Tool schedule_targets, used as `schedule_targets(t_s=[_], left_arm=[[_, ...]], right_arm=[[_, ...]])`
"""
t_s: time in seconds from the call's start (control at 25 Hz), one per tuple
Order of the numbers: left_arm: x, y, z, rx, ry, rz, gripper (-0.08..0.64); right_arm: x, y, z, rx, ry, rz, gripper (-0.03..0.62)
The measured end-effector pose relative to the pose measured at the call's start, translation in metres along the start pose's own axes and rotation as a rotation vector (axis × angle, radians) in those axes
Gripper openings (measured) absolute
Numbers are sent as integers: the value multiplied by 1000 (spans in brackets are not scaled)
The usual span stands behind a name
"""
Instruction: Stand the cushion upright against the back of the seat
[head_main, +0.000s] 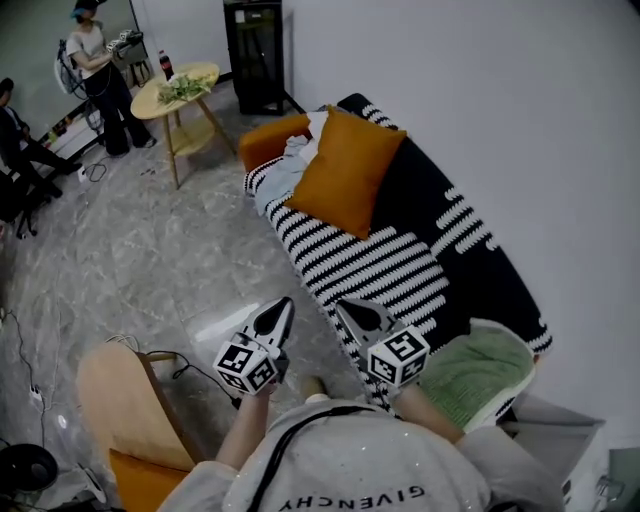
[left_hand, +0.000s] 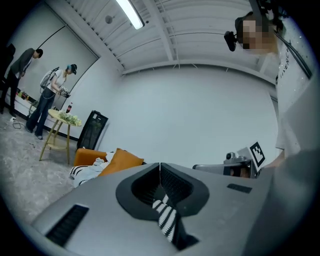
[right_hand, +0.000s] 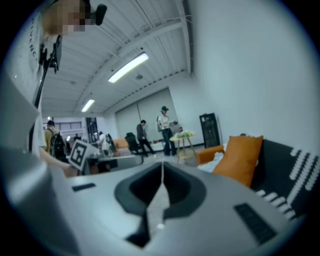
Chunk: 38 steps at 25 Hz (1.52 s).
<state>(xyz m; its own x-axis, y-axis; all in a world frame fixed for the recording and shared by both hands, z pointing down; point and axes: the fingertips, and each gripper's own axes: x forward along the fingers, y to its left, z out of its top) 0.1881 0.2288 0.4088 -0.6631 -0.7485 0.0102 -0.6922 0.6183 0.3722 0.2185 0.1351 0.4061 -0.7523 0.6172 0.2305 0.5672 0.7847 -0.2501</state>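
Note:
An orange cushion leans upright against the black back of a sofa covered in black and white stripes. It shows small and far off in the left gripper view as the cushion, and at the right of the right gripper view as the cushion. My left gripper and right gripper hover side by side over the sofa's near end, well short of the cushion. Both are shut with nothing between the jaws, as the left gripper and right gripper views confirm.
A pale crumpled cloth lies beside the cushion by the orange armrest. A green cushion sits at the sofa's near end. A wooden chair is at my left. Farther off stand a round table, a black cabinet and people.

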Motion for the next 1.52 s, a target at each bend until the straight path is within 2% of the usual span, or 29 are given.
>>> schedule_targets(t_s=[0.16,0.4,0.6,0.88,1.12,1.32,1.52], left_arm=[[4,25,1,-8,16,25,32],[12,43,4,-21,7,20,32],[19,61,8,-39,-1,33,32],[47,104,19,-36,6,49,32],[86,156,33,-40,15,73,32],[133,188,55,-27,17,40,32],[173,219,59,-38,22,27,32]], right_arm=[[26,-7,6,17,-16,-8,18],[43,-27,5,49,-22,-44,20],[54,-41,9,-4,-7,-57,20],[111,-71,19,14,2,-29,20],[171,-96,37,18,23,9,20],[211,-127,49,13,63,4,20],[240,-164,57,17,72,-18,20]])
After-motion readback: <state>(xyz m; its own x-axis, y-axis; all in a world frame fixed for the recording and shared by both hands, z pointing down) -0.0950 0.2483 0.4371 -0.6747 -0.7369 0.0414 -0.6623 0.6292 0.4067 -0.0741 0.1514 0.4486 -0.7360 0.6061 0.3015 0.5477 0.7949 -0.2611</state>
